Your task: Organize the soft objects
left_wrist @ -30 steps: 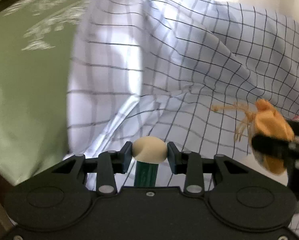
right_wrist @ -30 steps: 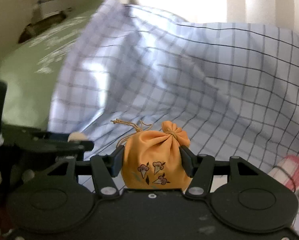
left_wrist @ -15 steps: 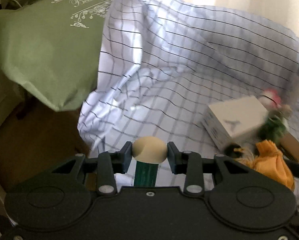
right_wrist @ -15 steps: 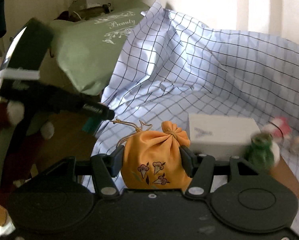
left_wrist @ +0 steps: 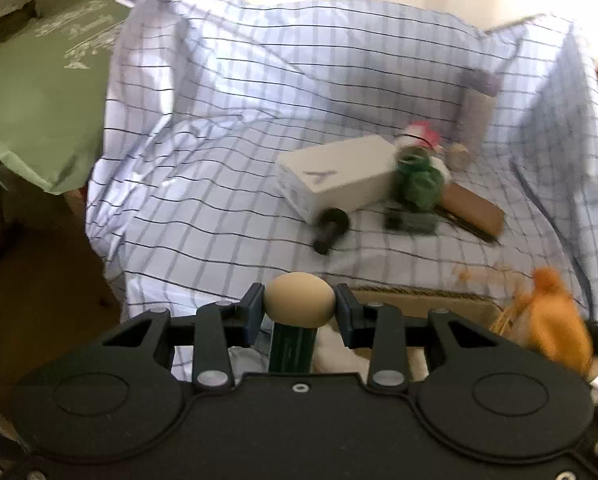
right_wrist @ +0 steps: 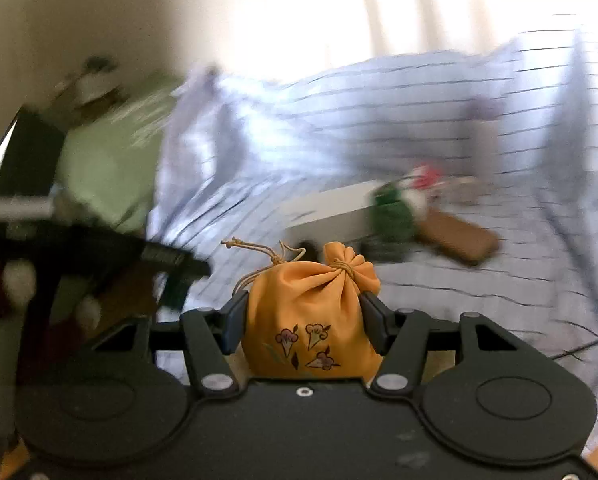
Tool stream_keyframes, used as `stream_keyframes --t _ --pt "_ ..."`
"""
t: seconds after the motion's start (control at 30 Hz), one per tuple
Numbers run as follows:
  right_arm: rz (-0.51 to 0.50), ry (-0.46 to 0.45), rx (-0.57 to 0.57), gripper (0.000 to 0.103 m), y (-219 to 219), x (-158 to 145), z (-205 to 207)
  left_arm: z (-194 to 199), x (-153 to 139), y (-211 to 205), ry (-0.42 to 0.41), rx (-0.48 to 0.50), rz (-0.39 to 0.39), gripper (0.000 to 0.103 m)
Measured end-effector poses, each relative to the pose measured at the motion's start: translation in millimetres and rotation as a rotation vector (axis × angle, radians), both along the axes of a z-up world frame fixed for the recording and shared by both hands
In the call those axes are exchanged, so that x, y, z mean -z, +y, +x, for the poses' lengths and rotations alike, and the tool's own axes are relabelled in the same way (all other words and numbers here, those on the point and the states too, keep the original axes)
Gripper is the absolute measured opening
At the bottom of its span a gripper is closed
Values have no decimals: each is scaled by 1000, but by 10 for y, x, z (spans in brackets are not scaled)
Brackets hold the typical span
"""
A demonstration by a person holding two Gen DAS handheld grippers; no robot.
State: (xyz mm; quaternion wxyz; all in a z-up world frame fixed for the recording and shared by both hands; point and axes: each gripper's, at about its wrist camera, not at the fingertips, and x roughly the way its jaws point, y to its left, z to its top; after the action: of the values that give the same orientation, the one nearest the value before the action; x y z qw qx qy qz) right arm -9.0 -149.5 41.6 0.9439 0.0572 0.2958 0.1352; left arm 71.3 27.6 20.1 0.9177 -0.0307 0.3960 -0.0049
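Note:
My left gripper [left_wrist: 299, 307] is shut on a beige egg-shaped soft piece [left_wrist: 300, 298] that tops a dark green stem [left_wrist: 293, 346]. The pads press its two sides. In the right wrist view my right gripper [right_wrist: 305, 314] is shut on an orange drawstring pouch [right_wrist: 311, 320] with small flower prints, its tan cord hanging off to the left. The same pouch [left_wrist: 555, 322] shows blurred at the lower right of the left wrist view. The left gripper's fingers [right_wrist: 171, 258] appear as a dark blur left of the pouch.
A blue checked cloth [left_wrist: 239, 128] covers the surface ahead. On it lie a white box [left_wrist: 339, 176], a green plush [left_wrist: 417, 182], a brown flat case [left_wrist: 473, 210] and a black cylinder [left_wrist: 331, 228]. A green cushion [left_wrist: 39, 100] sits left. A cardboard rim [left_wrist: 419, 300] lies just below.
Both views have swung right and pulled back from the cloth, so the white box, the plush and the brown case came into sight. Both grips stayed the same.

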Motion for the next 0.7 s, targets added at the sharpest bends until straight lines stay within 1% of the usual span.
stream_keyframes --t 0.1,0.23,0.43,0.5,0.7 --pt "31 -10 103 59 -137 -30 -107 -104 28 -161 -2 30 6 38" --pt "65 3 188 59 -254 -25 -188 -216 101 -330 5 61 5 38" --pt "39 32 241 59 -276 68 -205 -269 272 -543 34 92 27 39" --pt "40 59 247 59 -302 119 -206 -277 329 -588 42 96 38 39" --pt "41 109 258 59 -327 218 -181 -282 429 -608 68 86 46 39"
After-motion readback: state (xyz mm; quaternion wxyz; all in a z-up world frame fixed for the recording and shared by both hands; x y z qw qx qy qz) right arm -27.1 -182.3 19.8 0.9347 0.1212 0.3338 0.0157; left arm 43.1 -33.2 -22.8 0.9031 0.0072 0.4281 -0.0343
